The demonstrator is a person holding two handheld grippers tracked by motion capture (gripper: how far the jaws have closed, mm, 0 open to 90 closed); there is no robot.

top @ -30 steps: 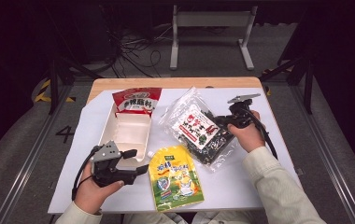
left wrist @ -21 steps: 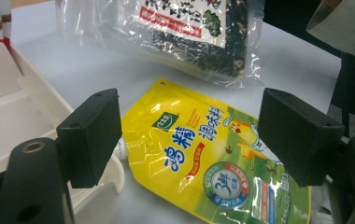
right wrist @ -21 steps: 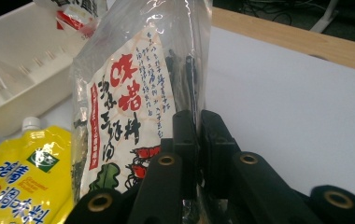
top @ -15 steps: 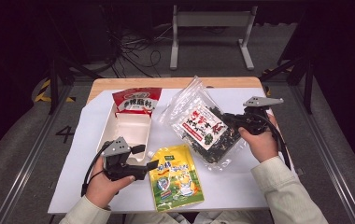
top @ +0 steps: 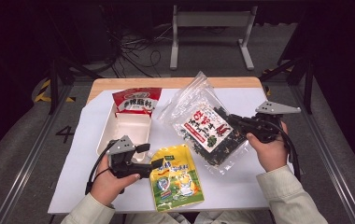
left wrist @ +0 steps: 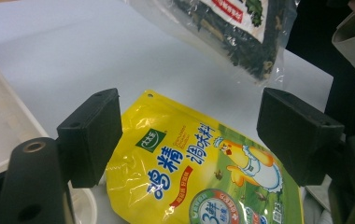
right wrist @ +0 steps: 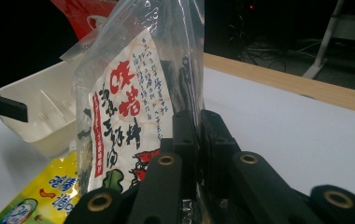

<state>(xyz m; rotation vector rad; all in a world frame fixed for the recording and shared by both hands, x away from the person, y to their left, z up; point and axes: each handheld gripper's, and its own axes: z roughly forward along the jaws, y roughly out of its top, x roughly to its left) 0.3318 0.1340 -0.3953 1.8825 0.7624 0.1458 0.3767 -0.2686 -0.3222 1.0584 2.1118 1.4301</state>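
Note:
A yellow stand-up pouch (top: pixel 175 179) lies flat near the table's front edge. My left gripper (top: pixel 151 156) is just left of its top, jaws pointing at it. In the left gripper view my left gripper (left wrist: pixel 189 126) is open; its jaws have just been opening, and the pouch's (left wrist: pixel 203 172) top corner lies below the gap, untouched. My right gripper (top: pixel 234 122) is shut on the edge of a clear bag of dark seaweed (top: pixel 206 126) with a white and red label, holding it tilted above the table. In the right gripper view my right gripper (right wrist: pixel 196 135) pinches the bag (right wrist: pixel 124 116).
A white tray (top: pixel 104 135) stands left of centre, with a red pouch (top: pixel 137 100) leaning at its far end. A white sheet (top: pixel 259 186) covers the wooden table. Dark floor, cables and a metal stand lie beyond the far edge.
My right gripper has moved right and up, lifting the seaweed bag off the table. My left gripper has shifted right, closer to the yellow pouch.

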